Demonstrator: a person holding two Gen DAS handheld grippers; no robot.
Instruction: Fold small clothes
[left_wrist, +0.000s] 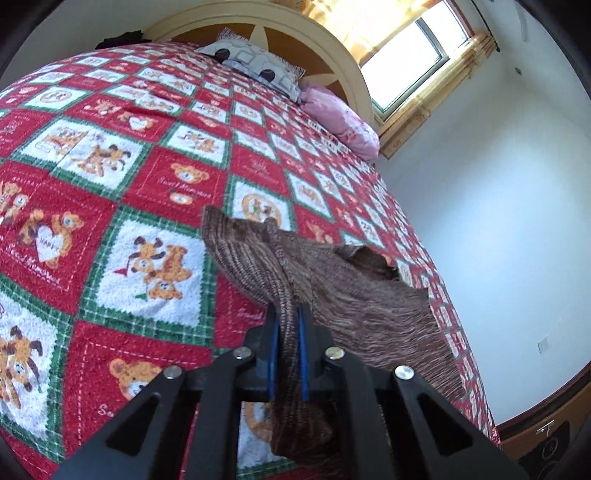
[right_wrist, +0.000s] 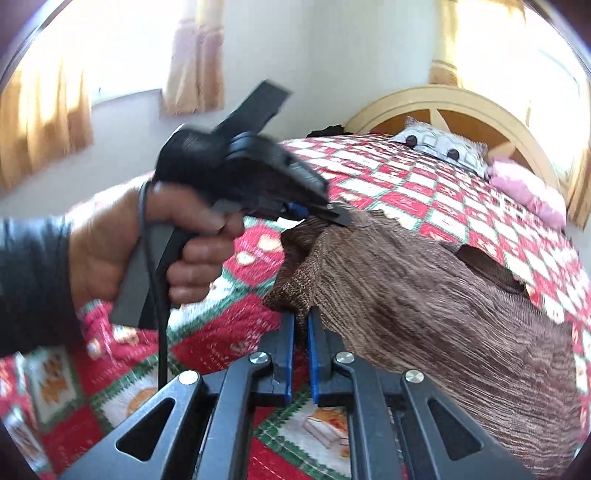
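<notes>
Both tongs clenched, left tongs (left_wrist: 287, 325), right tongs (right_wrist: 301, 325), pinching brown knit garment (right_wrist: 424, 295) edges

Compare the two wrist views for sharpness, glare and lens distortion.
Left wrist view: sharp; fisheye bulges the bedspread; window partly blown out. Right wrist view: motion-smeared, especially the hand holding the left gripper and the brown knit garment; curtains glare, overexposed.
</notes>
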